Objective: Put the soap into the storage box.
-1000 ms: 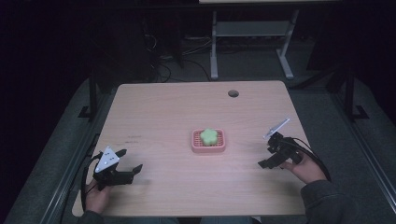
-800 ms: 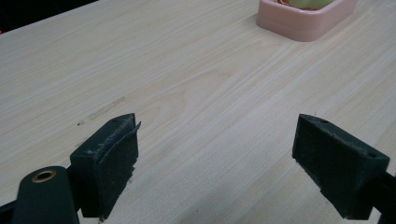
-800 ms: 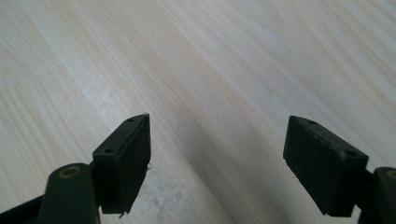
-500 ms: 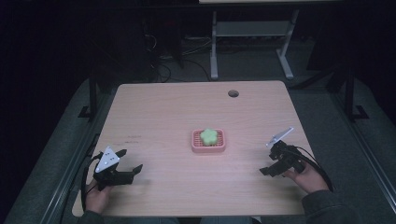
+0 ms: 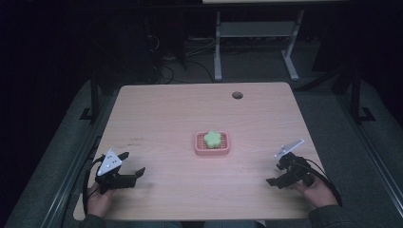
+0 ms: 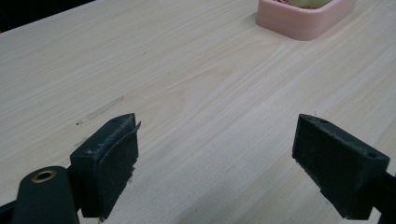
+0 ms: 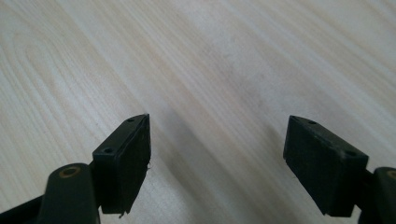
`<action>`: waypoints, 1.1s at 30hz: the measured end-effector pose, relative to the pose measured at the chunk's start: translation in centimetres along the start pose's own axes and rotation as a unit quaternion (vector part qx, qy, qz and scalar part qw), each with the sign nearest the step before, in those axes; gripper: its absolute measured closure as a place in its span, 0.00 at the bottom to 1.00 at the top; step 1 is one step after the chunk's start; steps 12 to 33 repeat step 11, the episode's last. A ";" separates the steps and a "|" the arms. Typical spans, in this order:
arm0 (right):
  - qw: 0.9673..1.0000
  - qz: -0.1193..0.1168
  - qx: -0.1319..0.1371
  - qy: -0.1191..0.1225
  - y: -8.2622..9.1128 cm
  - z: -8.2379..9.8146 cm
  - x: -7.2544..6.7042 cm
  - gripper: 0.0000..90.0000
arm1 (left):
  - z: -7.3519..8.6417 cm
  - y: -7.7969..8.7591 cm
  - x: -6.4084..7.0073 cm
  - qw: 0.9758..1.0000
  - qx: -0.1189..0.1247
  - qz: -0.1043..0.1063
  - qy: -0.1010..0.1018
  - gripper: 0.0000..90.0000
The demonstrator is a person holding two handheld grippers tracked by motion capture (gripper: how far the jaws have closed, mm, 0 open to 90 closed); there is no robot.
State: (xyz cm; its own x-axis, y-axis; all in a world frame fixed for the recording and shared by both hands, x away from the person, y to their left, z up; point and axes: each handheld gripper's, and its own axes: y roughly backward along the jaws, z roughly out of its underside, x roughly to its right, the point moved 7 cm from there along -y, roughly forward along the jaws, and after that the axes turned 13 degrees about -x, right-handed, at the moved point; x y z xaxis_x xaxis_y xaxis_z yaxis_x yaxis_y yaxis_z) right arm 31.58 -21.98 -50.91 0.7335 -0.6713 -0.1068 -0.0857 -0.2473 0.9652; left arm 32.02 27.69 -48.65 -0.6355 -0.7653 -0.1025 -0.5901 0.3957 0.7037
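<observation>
On the pale wooden bench (image 5: pixel 166 114), ringed by a dim room, a pink tray (image 5: pixel 212 148) holds what looks like a green flower-shaped piece (image 5: pixel 212 138), while left gripper (image 5: pixel 126 165) and right gripper (image 5: pixel 278 173) rest wide-jawed, empty.

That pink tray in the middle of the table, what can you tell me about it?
The pink tray is a small, shallow, square dish with rounded corners and thick walls, plastic by the look of it. It sits flat near the table's middle and holds a green flower-shaped piece. Both grippers are well away from it.
</observation>
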 end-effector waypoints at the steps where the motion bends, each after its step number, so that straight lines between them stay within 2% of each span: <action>1: 1.000 0.000 0.001 0.000 0.0 0.1 -0.1 0.25 | 0.0 0.0 0.0 1.000 0.000 -0.001 -0.004 0.16; 4: 1.000 0.013 0.000 -0.004 0.0 0.5 -0.3 0.25 | 0.0 -0.1 0.0 1.000 0.001 0.000 -0.007 0.16; 10: 0.999 0.016 0.040 -0.021 -0.1 1.1 -1.2 0.25 | -0.1 -0.5 0.2 1.000 -0.004 0.003 -0.015 0.16; 11: 0.999 0.021 0.040 -0.020 -0.2 1.3 -1.4 0.25 | -0.1 -0.6 0.3 1.000 -0.006 0.003 -0.017 0.16; 33: 0.999 0.021 0.040 -0.020 -0.2 1.3 -1.4 0.25 | -0.1 -0.6 0.3 1.000 -0.006 0.003 -0.017 0.16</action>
